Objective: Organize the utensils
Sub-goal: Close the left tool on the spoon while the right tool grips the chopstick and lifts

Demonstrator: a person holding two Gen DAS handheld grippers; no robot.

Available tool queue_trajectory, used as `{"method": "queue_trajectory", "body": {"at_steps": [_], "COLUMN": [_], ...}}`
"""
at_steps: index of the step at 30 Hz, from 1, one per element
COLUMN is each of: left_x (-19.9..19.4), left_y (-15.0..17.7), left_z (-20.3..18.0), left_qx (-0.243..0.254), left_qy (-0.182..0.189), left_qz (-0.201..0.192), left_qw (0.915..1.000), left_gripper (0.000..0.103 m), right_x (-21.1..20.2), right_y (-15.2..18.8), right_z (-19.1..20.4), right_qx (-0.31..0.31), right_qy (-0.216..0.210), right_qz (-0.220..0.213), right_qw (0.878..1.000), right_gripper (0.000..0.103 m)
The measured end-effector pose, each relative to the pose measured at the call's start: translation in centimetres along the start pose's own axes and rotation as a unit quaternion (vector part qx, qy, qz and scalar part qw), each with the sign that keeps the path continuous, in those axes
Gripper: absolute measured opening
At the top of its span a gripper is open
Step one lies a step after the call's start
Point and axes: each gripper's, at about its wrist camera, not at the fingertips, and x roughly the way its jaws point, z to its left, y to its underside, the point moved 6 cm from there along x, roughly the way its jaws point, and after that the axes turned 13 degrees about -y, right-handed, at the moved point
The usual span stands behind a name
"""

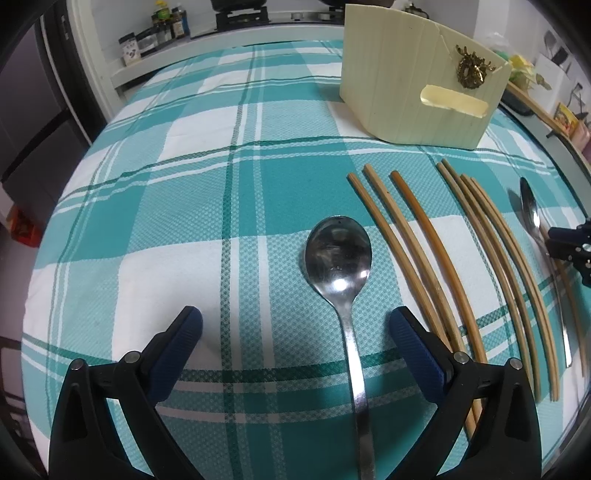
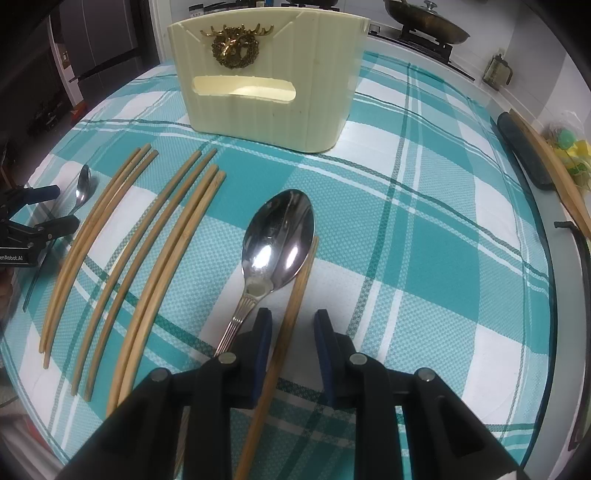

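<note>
A cream utensil holder (image 1: 417, 92) (image 2: 266, 92) with a brass deer ornament stands at the back of the checked tablecloth. My left gripper (image 1: 295, 325) is open, its jaws on either side of the handle of a steel spoon (image 1: 338, 254). Several wooden chopsticks (image 1: 461, 266) (image 2: 147, 251) lie in a row between the two spoons. My right gripper (image 2: 291, 325) is open around a single chopstick (image 2: 291, 310), with a second steel spoon (image 2: 277, 240) lying just left of it. The left gripper also shows at the left edge of the right wrist view (image 2: 40, 210).
The teal and white cloth (image 1: 166, 221) covers the table. A stove with a pan (image 2: 424, 18) and jars (image 1: 159, 33) stand behind. A dark case and a wooden stick (image 2: 524, 151) lie along the table's right edge.
</note>
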Motion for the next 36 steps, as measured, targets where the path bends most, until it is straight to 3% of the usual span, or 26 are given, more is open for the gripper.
{"method": "queue_trajectory", "body": {"at_steps": [2, 3, 5, 6, 9, 13, 21, 29, 36], "left_x": [0.2, 0.2, -0.1, -0.3, -0.5, -3.9, -13.3, -19.1, -22.2], "left_y": [-0.6, -1.0, -1.9, -2.4, -3.0, -3.3, -5.1, -7.1, -12.7], "left_z": [-0.3, -0.6, -1.2, -1.8, -1.9, -0.5, 2.6, 3.1, 3.7], "left_qx": [0.001, 0.003, 0.017, 0.026, 0.027, -0.005, -0.051, -0.063, -0.066], "left_qy": [0.007, 0.012, 0.018, 0.033, 0.029, 0.050, 0.077, 0.103, 0.121], "left_qz": [-0.002, -0.007, -0.018, -0.022, -0.024, -0.061, -0.146, -0.196, -0.223], "left_qw": [1.0000, 0.9999, 0.9995, 0.9989, 0.9989, 0.9969, 0.9850, 0.9730, 0.9651], "left_gripper": [0.098, 0.088, 0.062, 0.037, 0.036, 0.036, 0.036, 0.036, 0.035], "right_x": [0.1, 0.2, 0.4, 0.5, 0.4, -2.2, -12.1, -20.0, -23.7], "right_y": [-0.3, -0.6, -1.2, -1.5, -2.2, -2.0, -2.2, -2.8, -8.2], "right_z": [0.0, 0.0, 0.0, -0.1, -1.2, -2.4, -0.3, 1.5, 1.8], "right_qx": [-0.003, -0.005, -0.005, -0.001, 0.032, 0.072, 0.065, 0.056, 0.052], "right_qy": [0.002, 0.003, 0.005, 0.004, -0.009, -0.027, -0.049, -0.058, -0.065], "right_qz": [0.003, 0.004, 0.001, -0.001, -0.014, -0.064, -0.179, -0.277, -0.344], "right_qw": [1.000, 1.000, 1.000, 1.000, 0.999, 0.995, 0.980, 0.957, 0.935], "right_gripper": [0.024, 0.021, 0.009, 0.007, 0.007, 0.007, 0.007, 0.007, 0.007]}}
